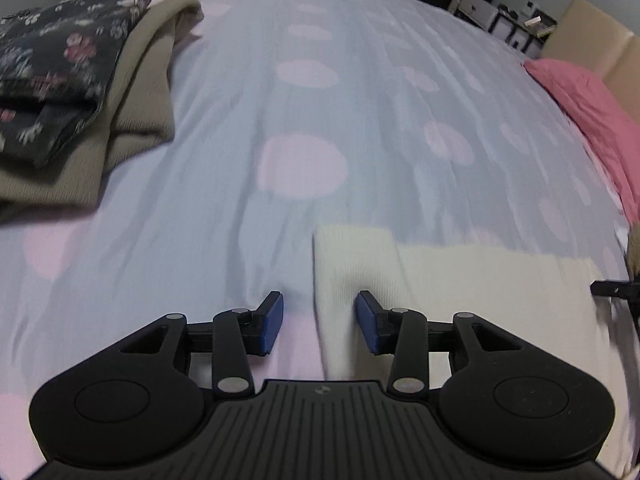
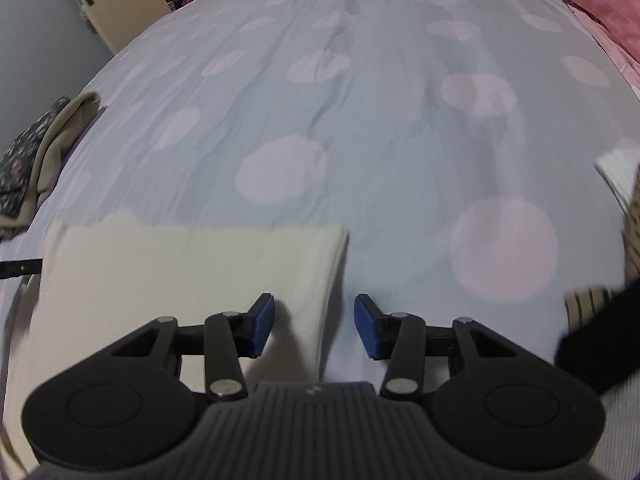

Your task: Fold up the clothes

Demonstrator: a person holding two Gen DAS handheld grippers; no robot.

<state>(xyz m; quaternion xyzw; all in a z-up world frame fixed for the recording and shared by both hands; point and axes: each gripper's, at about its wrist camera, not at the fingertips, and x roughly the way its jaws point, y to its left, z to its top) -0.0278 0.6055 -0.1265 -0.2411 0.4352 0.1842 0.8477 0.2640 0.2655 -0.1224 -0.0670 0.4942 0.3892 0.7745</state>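
A cream garment [image 1: 460, 280] lies flat on the bed [image 1: 320, 100] near its front edge, already folded into a broad band. The left claw [image 1: 320, 322] hovers over the garment's left edge with its jaws apart and nothing between the pads; the right claw [image 2: 314, 326] straddles the opposite edge, jaws likewise apart and empty. Both views are smeared, so whether the pads touch the cloth cannot be told. The step in hand looks like lining up for the next fold: each claw must settle onto its edge, close on the fabric, then lift and carry it across together. A folded pile [image 1: 80, 100], floral on tan, waits at the left, well apart.
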